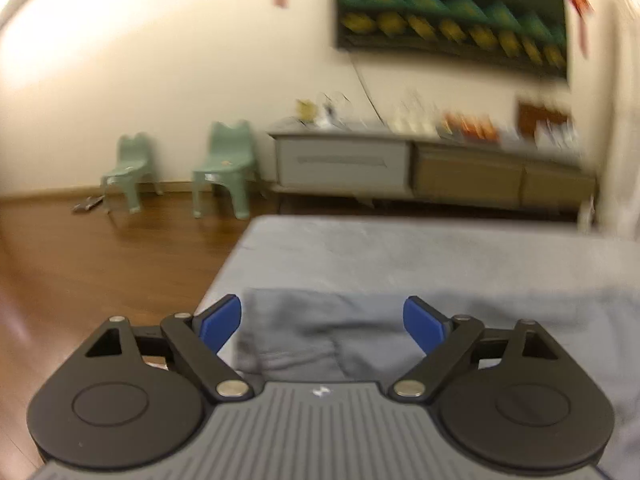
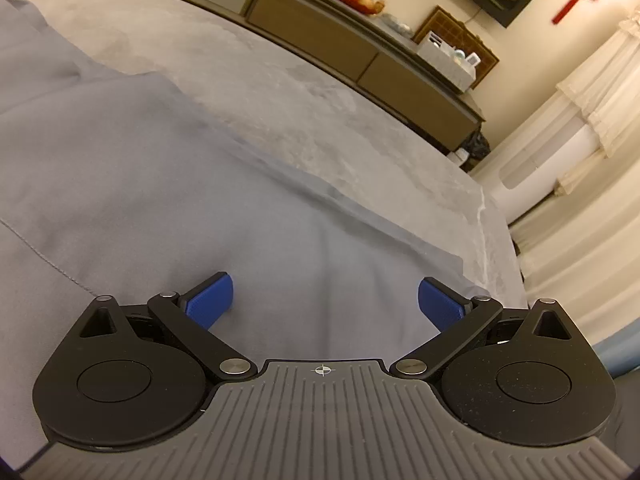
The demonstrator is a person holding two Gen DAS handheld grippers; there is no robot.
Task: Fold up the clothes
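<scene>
Warm dim light, left view motion-blurred

bare bed cover point(image 2: 304, 92) beyond garment point(image 2: 132, 168) lies unobstructed.

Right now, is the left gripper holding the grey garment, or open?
Open. The left gripper has its blue pads apart with nothing pinched; the grey garment lies flat on the bed below.

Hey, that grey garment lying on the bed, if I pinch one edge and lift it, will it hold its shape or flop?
The grey garment will probably flop: it already lies in soft wrinkles and folds. It looks thin, so likely light, though lifting one edge may drag the rest across the bed cover. Not fragile or apt to roll.
</scene>
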